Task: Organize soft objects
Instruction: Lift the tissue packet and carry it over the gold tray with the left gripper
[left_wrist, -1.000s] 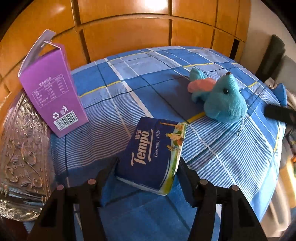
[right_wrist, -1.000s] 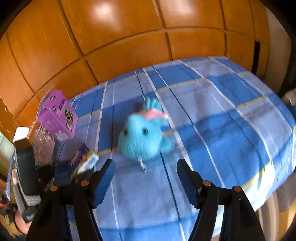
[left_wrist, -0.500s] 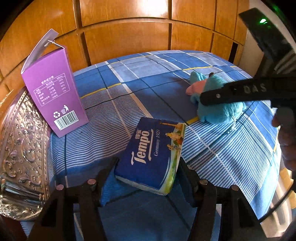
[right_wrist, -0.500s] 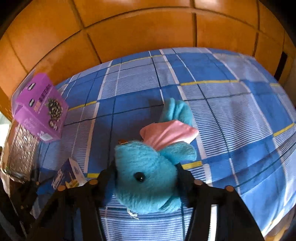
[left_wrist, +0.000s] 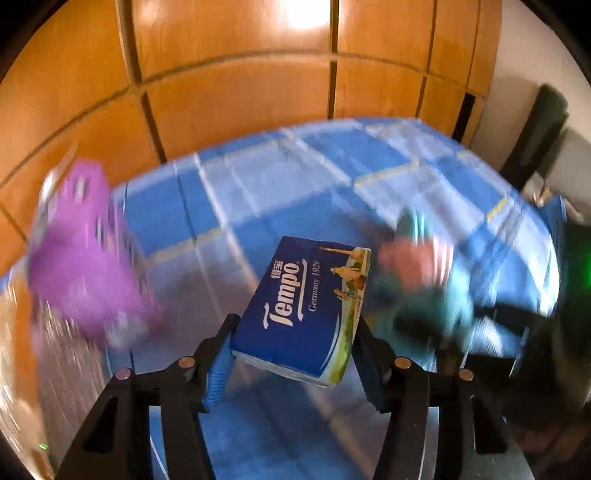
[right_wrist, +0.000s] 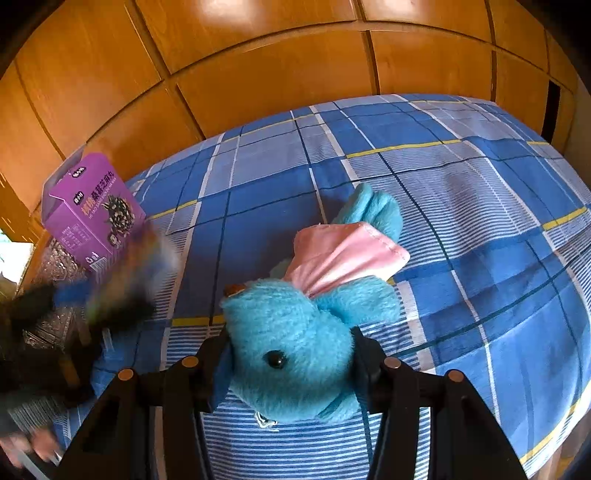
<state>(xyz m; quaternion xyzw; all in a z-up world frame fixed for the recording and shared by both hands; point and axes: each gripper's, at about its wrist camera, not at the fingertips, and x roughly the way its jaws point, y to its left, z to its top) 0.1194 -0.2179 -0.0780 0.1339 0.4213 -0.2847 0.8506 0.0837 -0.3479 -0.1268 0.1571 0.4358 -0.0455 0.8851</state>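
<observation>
**Both grippers loaded over the plaid cloth**

The blue plaid tablecloth (right_wrist: 461, 229) carries everything. At its left edge lies an embossed silver tray (right_wrist: 48, 266) — what lies in it cannot be told. Beside it stands the purple carton (right_wrist: 92, 210), flap open, contents hidden.

The right gripper (right_wrist: 291, 365) is clamped on the head of the blue plush toy (right_wrist: 295, 347), whose body rests on the cloth. The left gripper (left_wrist: 295, 347) is closing on the Tempo tissue pack (left_wrist: 306, 306), which it holds tilted above the cloth.

Both are soft — squeeze only enough to hold, lift straight, and keep the two grippers apart.
</observation>
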